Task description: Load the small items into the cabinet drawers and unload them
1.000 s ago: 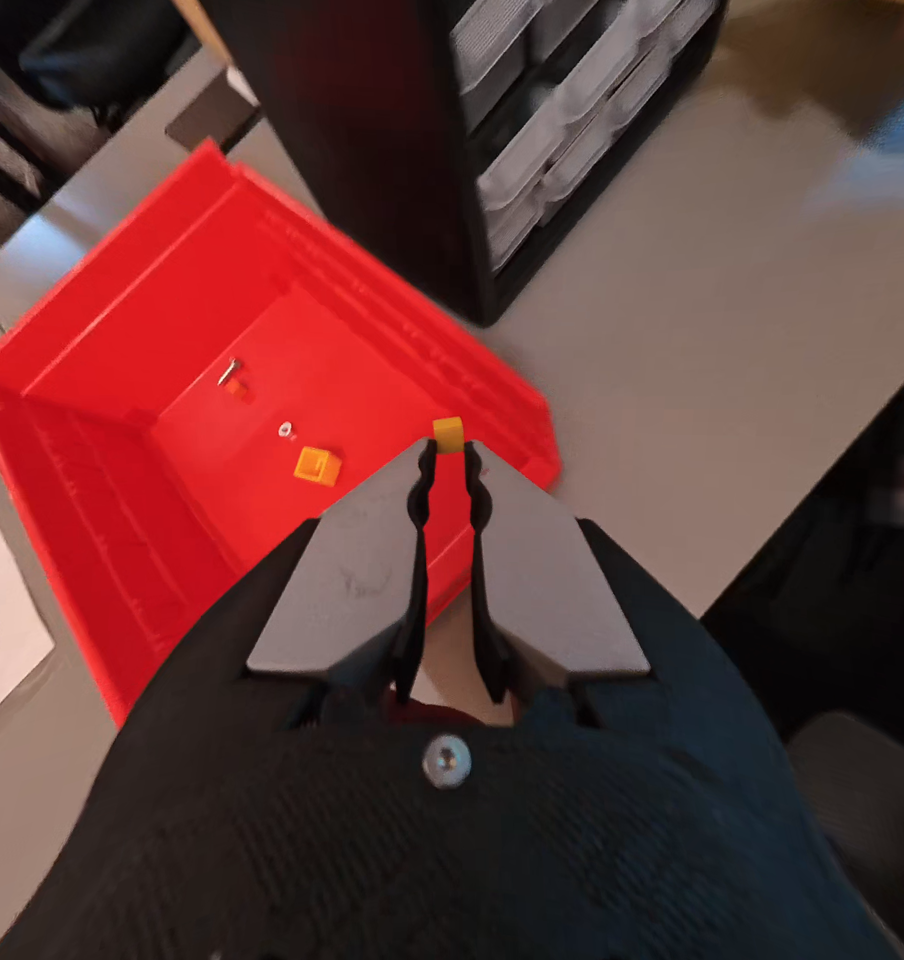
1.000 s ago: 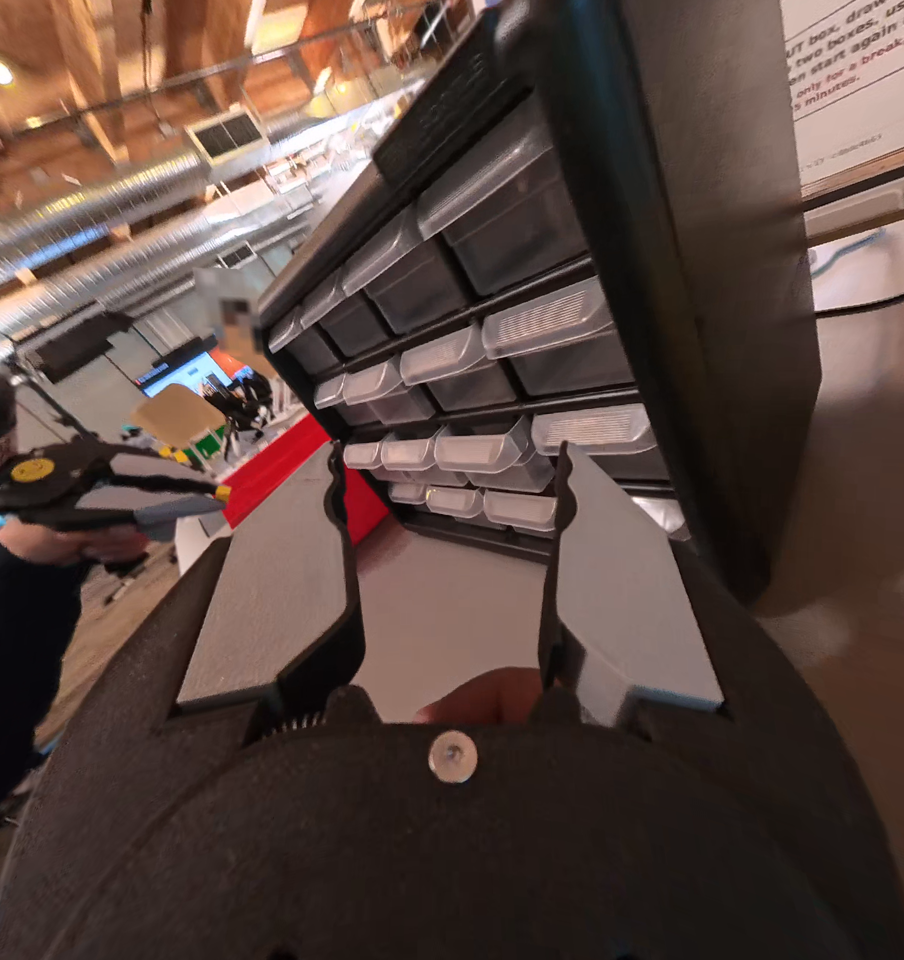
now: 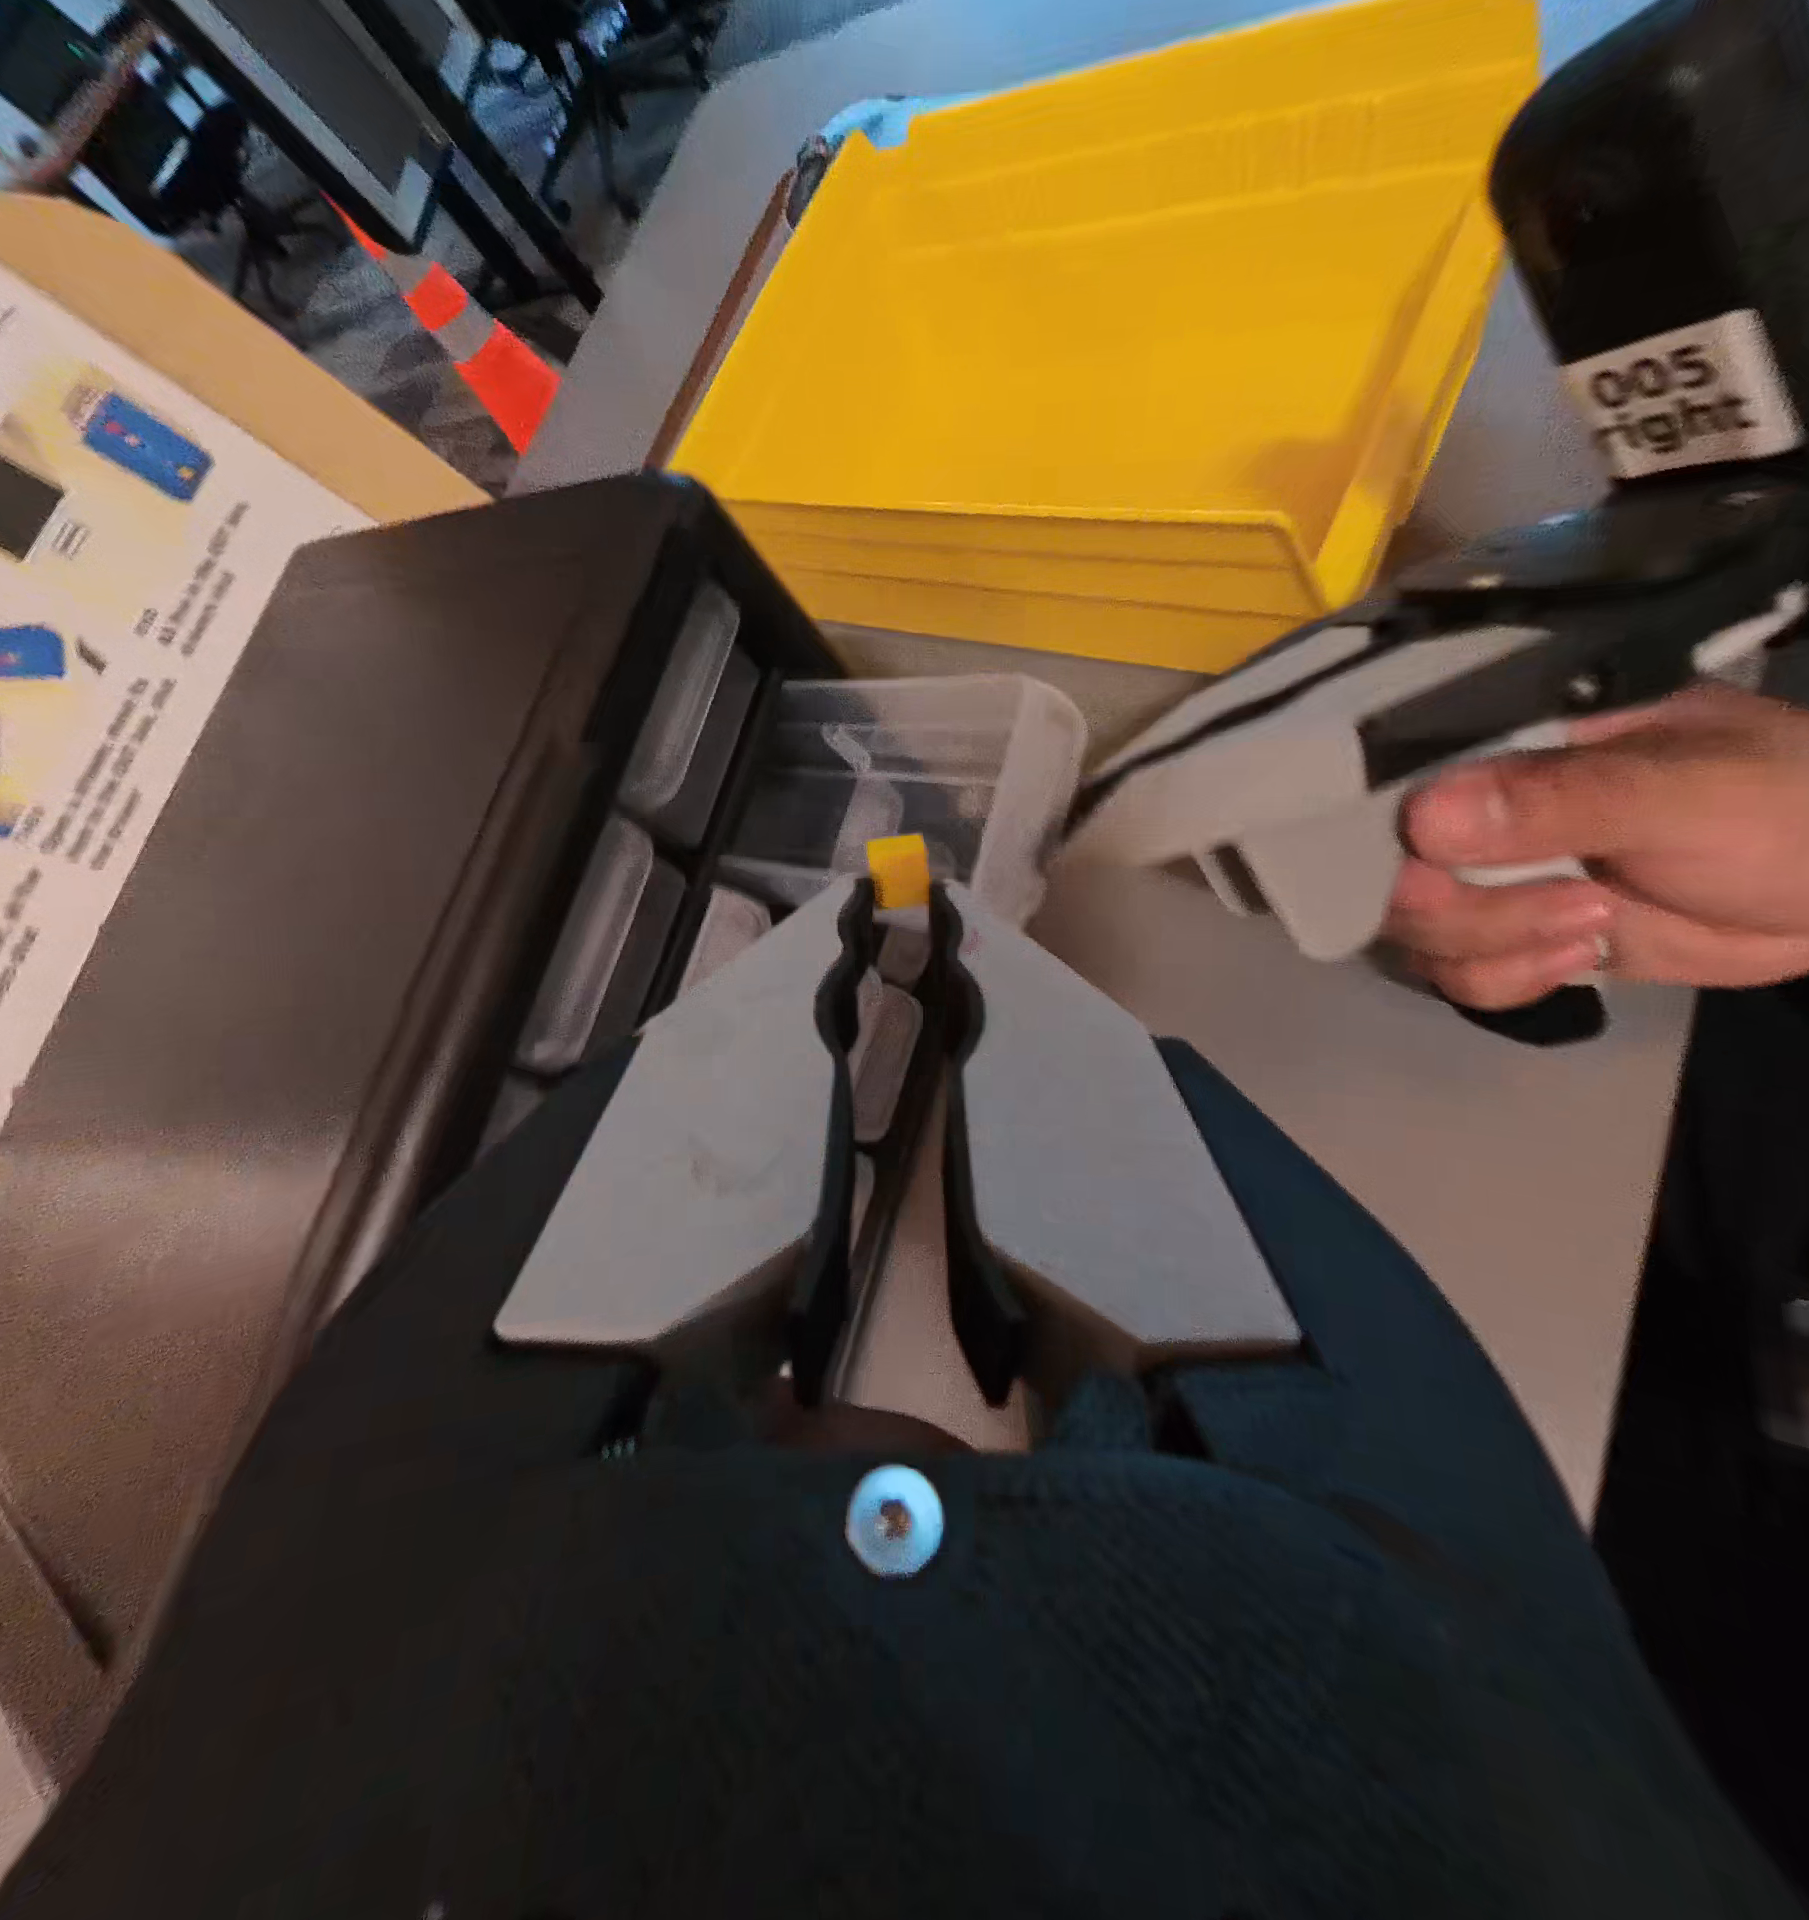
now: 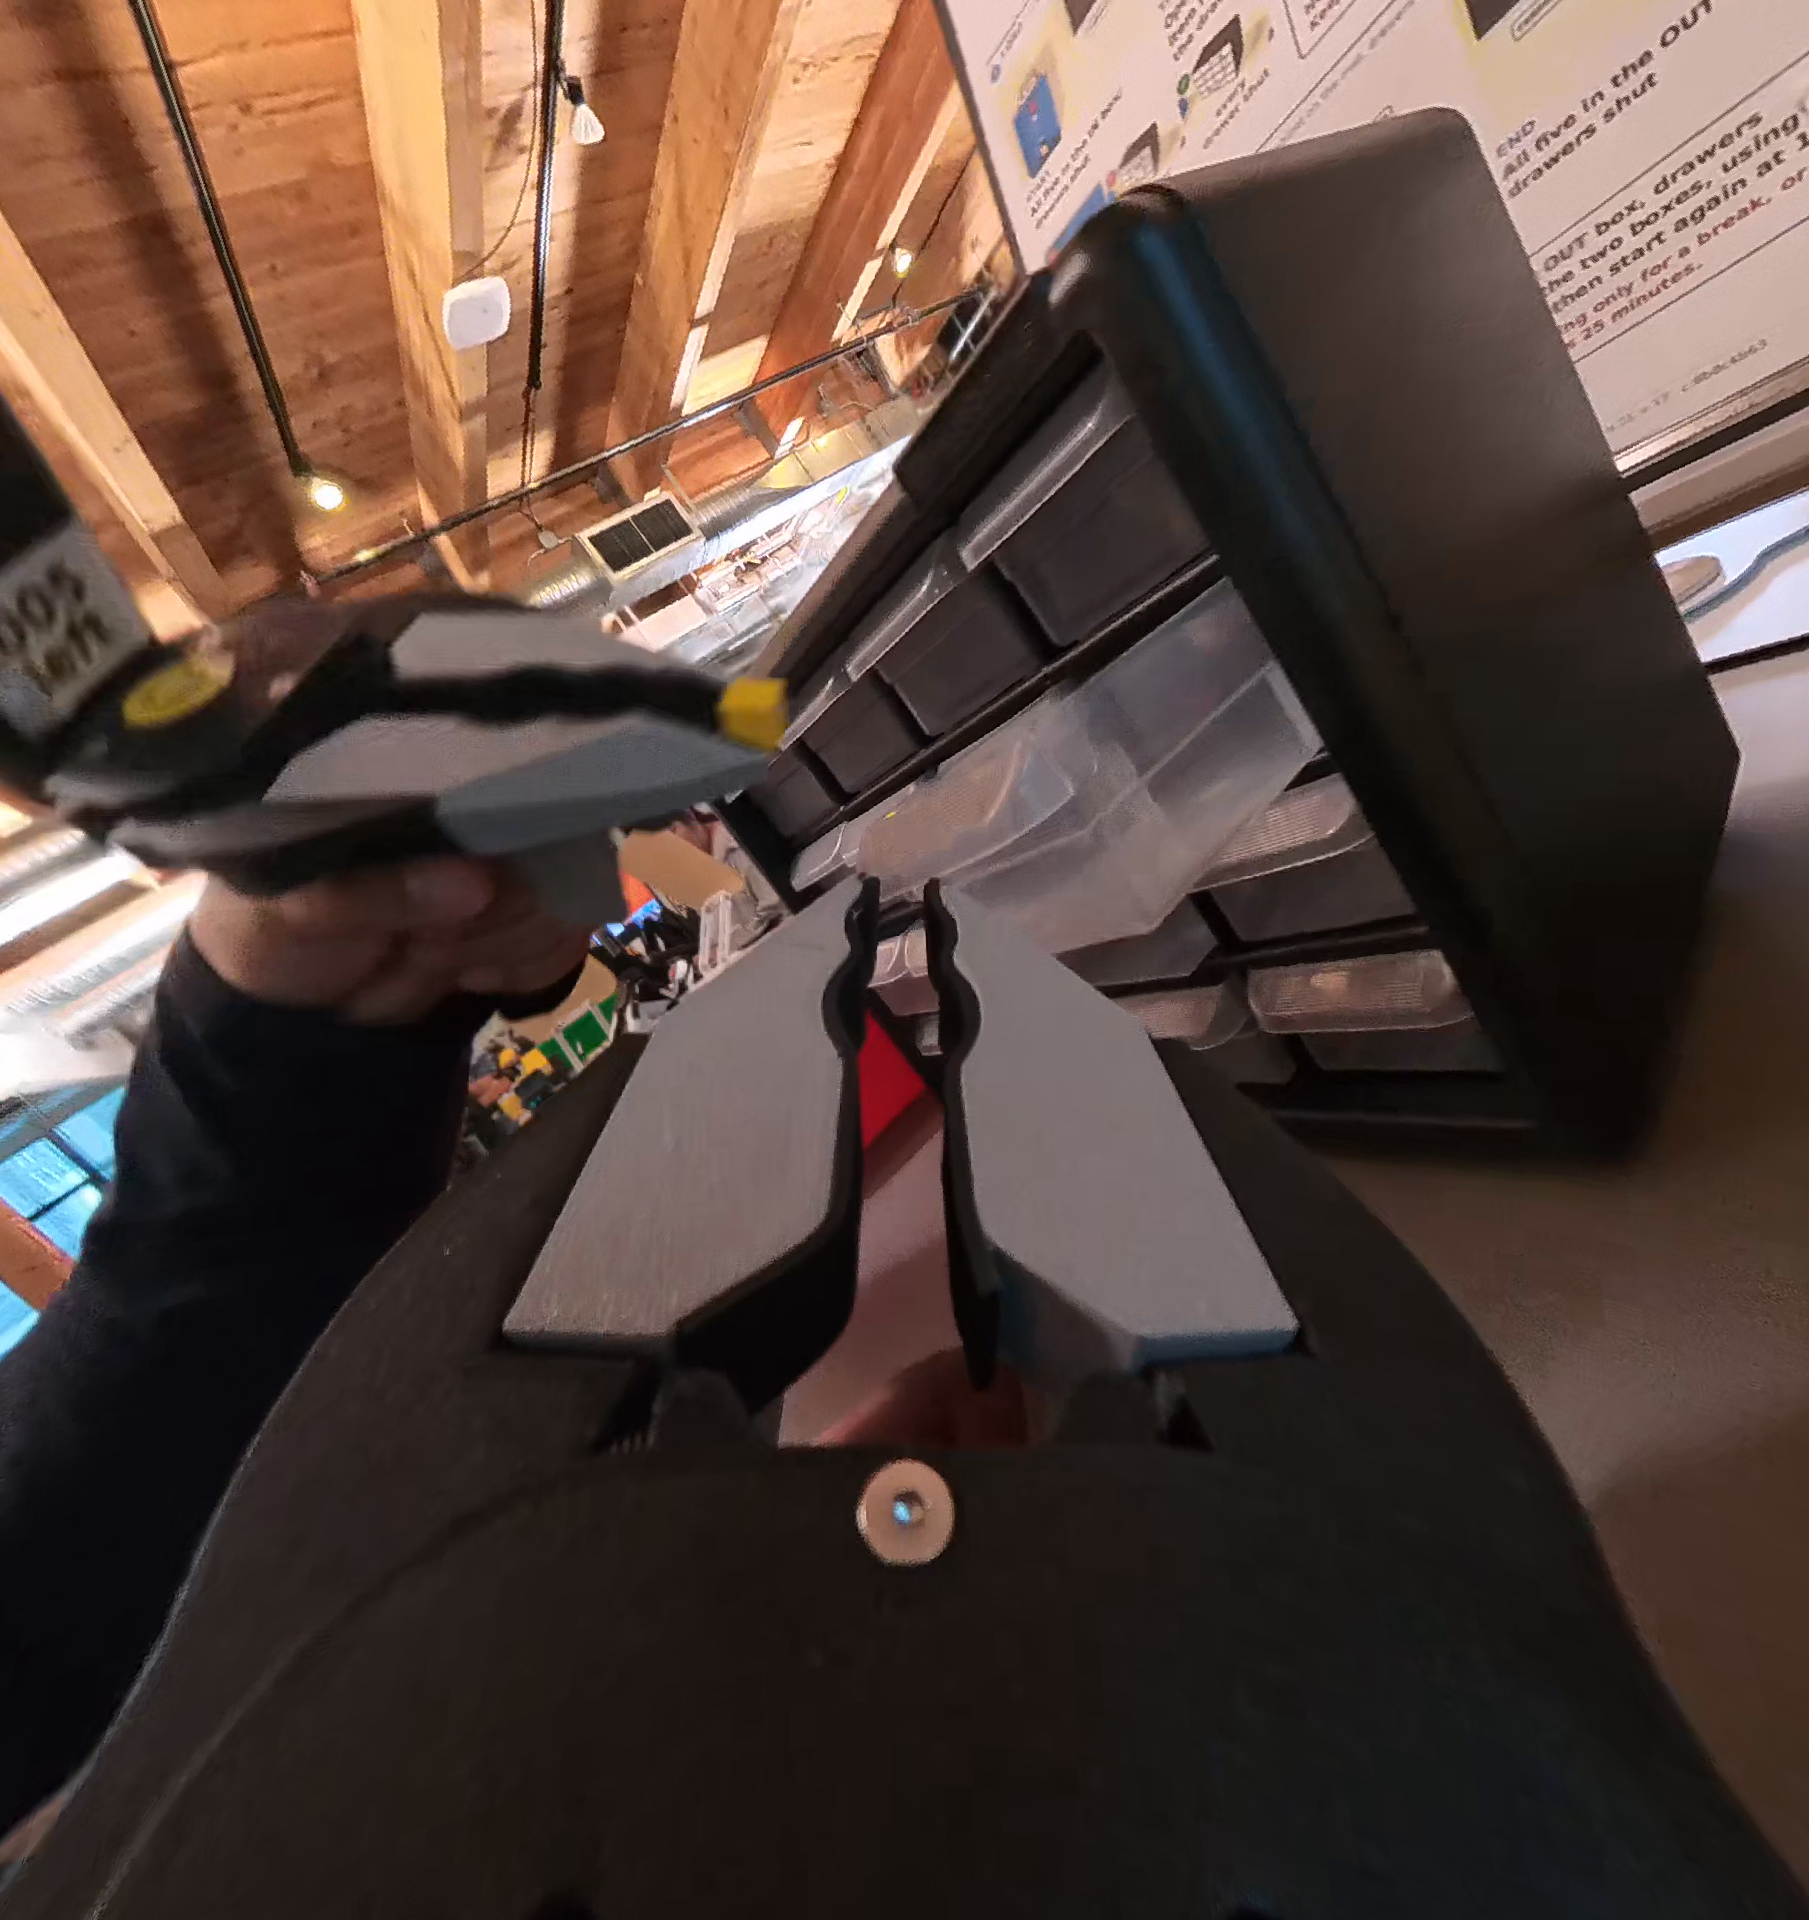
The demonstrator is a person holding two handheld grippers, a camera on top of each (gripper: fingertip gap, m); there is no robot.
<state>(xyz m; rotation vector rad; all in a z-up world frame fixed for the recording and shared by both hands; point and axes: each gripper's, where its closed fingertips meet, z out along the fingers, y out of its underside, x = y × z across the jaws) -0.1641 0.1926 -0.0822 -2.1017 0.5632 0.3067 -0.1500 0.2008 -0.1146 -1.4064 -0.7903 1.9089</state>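
Left hand-held gripper, at frame centre, pinches a small yellow block at its fingertips, just over a clear drawer pulled out of the black cabinet. Right hand-held gripper appears clamped on the drawer's front lip, though blur obscures contact.

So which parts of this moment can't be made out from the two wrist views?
- Right gripper: whether its fingers pinch the open drawer's lip; the contact is blurred in the left wrist view and edge-on in its own.
- Drawer contents: the clear walls are blurred in both views.
- Yellow bin: its floor is hidden by its front wall, left wrist view.
- Red bin: only a sliver shows between the right fingers.
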